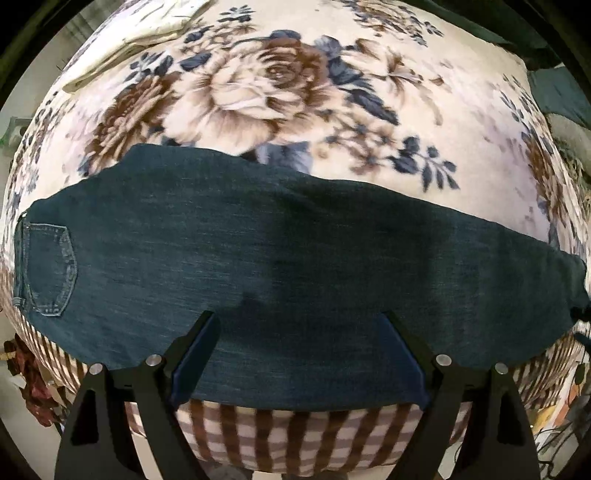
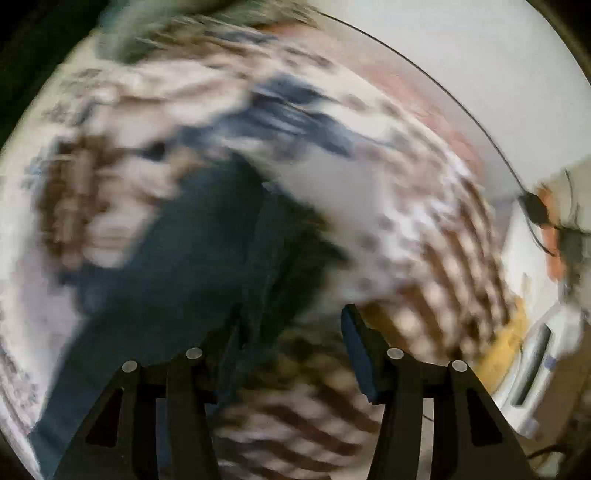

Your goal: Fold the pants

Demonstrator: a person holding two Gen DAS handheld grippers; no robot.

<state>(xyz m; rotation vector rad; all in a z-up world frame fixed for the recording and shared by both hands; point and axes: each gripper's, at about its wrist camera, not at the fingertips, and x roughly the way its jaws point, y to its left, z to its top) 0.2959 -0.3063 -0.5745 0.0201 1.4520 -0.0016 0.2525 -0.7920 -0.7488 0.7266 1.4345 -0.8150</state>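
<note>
Dark blue jeans (image 1: 288, 258) lie flat across a floral blanket (image 1: 258, 92), folded lengthwise, with a back pocket (image 1: 51, 269) at the left end. My left gripper (image 1: 299, 321) hovers over the jeans' near edge, pointing down. Its jaws stand wide apart and nothing is pinched between them. The right wrist view is heavily blurred. In it, one end of the jeans (image 2: 177, 266) runs from the lower left toward the middle. My right gripper (image 2: 291, 317) stands open. Its left finger is over the denim and its right finger is over the checked cloth.
The blanket's brown-and-white checked border (image 1: 295, 435) hangs at the near edge. A cream cloth (image 1: 140, 33) lies at the far left and dark green fabric (image 1: 561, 92) at the far right. A white appliance (image 2: 535, 354) and a thin black cable (image 2: 480, 125) sit beyond the blanket.
</note>
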